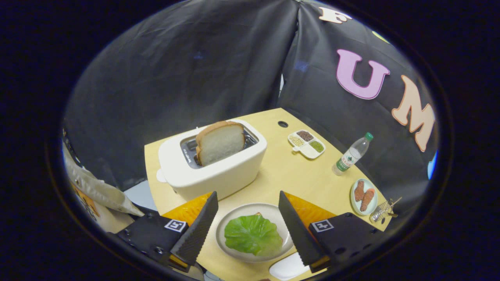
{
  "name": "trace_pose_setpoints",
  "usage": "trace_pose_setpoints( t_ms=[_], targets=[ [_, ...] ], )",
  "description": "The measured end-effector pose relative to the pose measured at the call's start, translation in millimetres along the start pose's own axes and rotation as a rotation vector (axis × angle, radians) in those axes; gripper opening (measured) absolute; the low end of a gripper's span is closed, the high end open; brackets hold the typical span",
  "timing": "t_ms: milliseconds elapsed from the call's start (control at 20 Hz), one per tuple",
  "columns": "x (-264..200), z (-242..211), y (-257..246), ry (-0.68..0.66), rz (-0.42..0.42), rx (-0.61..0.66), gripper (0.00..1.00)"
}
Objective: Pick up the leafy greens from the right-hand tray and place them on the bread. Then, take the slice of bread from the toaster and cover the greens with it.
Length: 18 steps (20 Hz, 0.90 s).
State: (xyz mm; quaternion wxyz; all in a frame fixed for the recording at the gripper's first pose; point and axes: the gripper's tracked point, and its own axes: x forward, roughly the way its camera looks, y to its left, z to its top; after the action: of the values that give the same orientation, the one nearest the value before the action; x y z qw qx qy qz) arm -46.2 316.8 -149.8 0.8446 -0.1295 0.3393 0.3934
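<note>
The slice of bread [219, 141] you must fetch stands upright in the slot of the toaster [213, 162], leaning a little, its broad face turned toward you and its long axis running along the slot, roughly crosswise to the fingers; it lies beyond the fingers and somewhat to their left, well above the plate. The gripper [248, 218] hangs with its fingers apart and nothing held, and between them, just ahead, you see the plate [230, 222] at the near edge of the surface [281, 171], with the leafy greens [253, 235] already spread on it; a sliver of crust peeps out at the far rim of the leaf, so the lower bread appears to lie beneath. By this showing the first half of the task is done, and your coming move is a reach forward and leftward to close on the slice's two faces. Outward along the right edge stand a divided dish [307, 143] of grains, a water bottle [352, 154] whose green label is too small to read, a small plate [363, 197] of reddish-brown pieces, and a small wire object [383, 209] at the corner. Square markers sit on the gripper's body; no brand can be read.
</note>
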Motion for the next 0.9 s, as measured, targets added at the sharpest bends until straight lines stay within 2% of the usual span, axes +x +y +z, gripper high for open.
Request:
trace_pose_setpoints(
  t_ms=[450, 900],
  targets=[
    [15, 59, 37, -0.037, 0.067, 0.143, 1.00],
    [47, 84, 56, -0.014, 0.093, 0.232, 1.00]
  ],
)
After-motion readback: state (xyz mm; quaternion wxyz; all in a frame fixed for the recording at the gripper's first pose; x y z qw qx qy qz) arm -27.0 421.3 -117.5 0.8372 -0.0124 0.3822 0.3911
